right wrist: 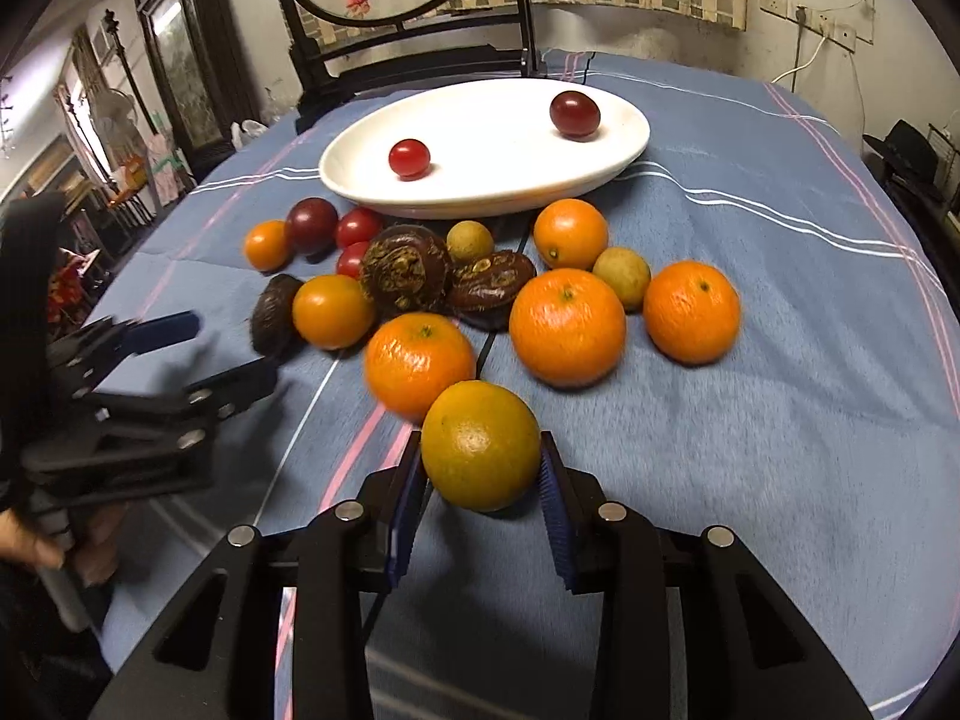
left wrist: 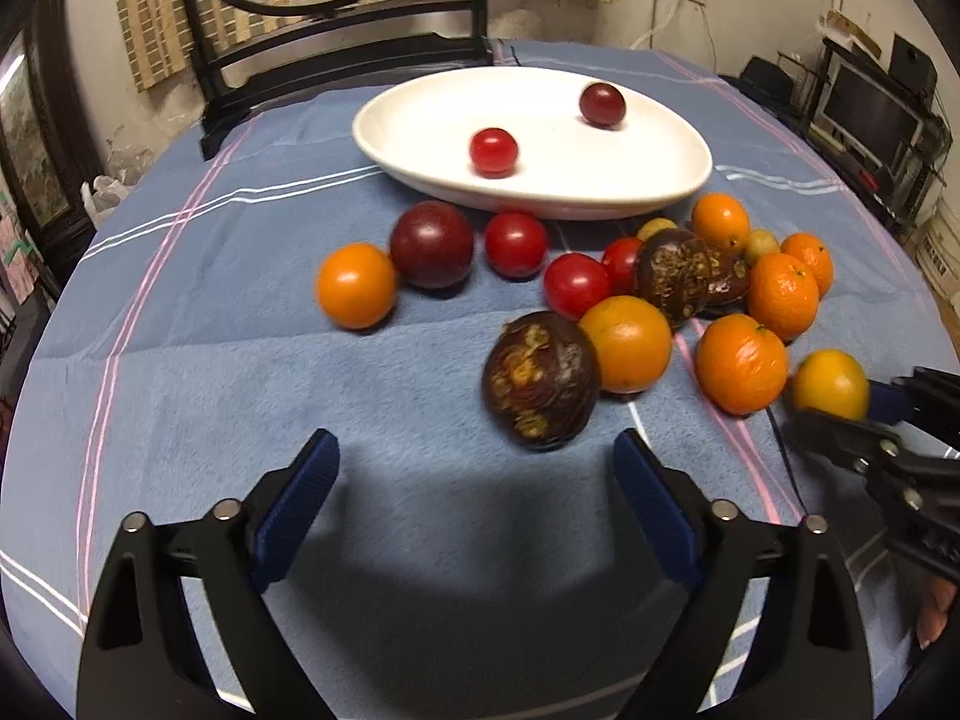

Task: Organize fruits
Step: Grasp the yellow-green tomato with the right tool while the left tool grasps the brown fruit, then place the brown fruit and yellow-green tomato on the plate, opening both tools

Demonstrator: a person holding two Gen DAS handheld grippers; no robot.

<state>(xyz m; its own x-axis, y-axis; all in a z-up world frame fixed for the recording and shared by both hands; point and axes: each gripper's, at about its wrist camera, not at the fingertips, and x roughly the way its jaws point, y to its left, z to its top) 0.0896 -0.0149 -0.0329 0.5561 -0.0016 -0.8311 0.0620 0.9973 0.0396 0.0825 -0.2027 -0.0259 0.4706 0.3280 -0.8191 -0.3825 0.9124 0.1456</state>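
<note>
A white oval plate [left wrist: 660, 180] [right wrist: 624, 144] holds a red cherry tomato [left wrist: 493, 150] [right wrist: 409, 158] and a dark red one [left wrist: 602, 104] [right wrist: 575, 113]. In front of it lie several oranges, tomatoes, dark brown fruits and small yellow-green fruits. My right gripper [right wrist: 480, 456] [left wrist: 840, 414] is shut on a yellow-orange fruit [right wrist: 480, 445] [left wrist: 830, 384] just above the cloth. My left gripper [left wrist: 477, 456] [right wrist: 234, 351] is open and empty, just short of a dark brown fruit [left wrist: 541, 380] [right wrist: 273, 315].
A blue striped cloth [left wrist: 180, 360] [right wrist: 780, 420] covers the round table. A dark wooden chair [left wrist: 336, 54] [right wrist: 414, 48] stands behind the plate. Shelves and furniture line the room's edges.
</note>
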